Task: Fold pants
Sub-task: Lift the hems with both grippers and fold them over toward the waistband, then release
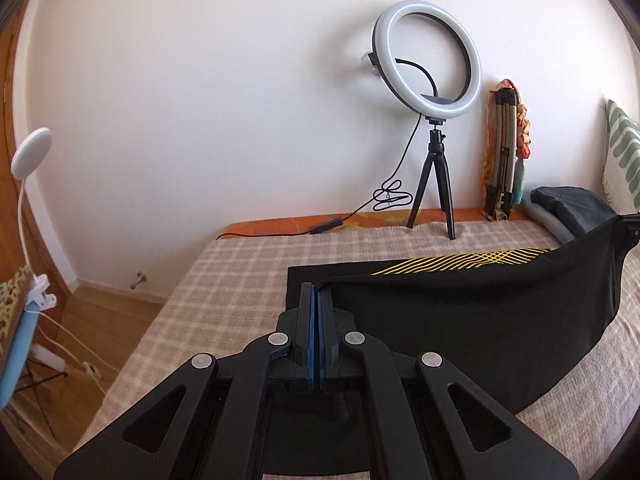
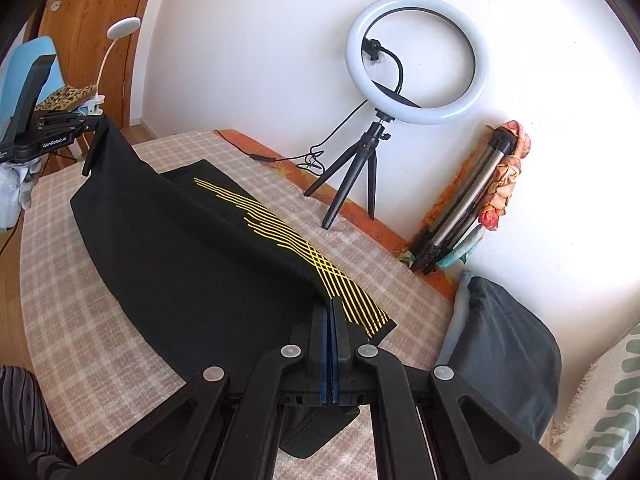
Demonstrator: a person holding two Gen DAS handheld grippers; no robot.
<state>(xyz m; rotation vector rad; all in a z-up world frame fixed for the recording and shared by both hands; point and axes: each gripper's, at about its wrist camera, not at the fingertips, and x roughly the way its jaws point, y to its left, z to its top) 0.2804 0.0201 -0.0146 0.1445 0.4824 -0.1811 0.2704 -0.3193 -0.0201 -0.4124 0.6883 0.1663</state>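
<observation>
Right now both tools are pinching the black pants (image 1: 480, 312), which are hanging between them as a lifted fold above the checked bedspread (image 1: 240, 264). At bottom centre of the left wrist view, the left gripper (image 1: 317, 300) is sitting with its jaws closed tight on the cloth edge. At bottom centre of the right wrist view, the right gripper (image 2: 330, 320) is likewise clamping the opposite end, just beside the yellow line print (image 2: 304, 240). Part of the garment is lying flat on the bed beneath the raised edge, reaching toward the ring light (image 1: 426, 58) in the upper middle of the frame.

The step in hand looks to be carrying this edge across to lay one half over the other. Doing it well probably means keeping both grips level and the cloth lightly taut so no slack is bunching, moving the two ends together, lining the raised edge up with the flat layer's far edge, then lowering before letting go. The tripod legs (image 2: 352, 176) are standing near the far edge, so the sweep should be staying short of them.
</observation>
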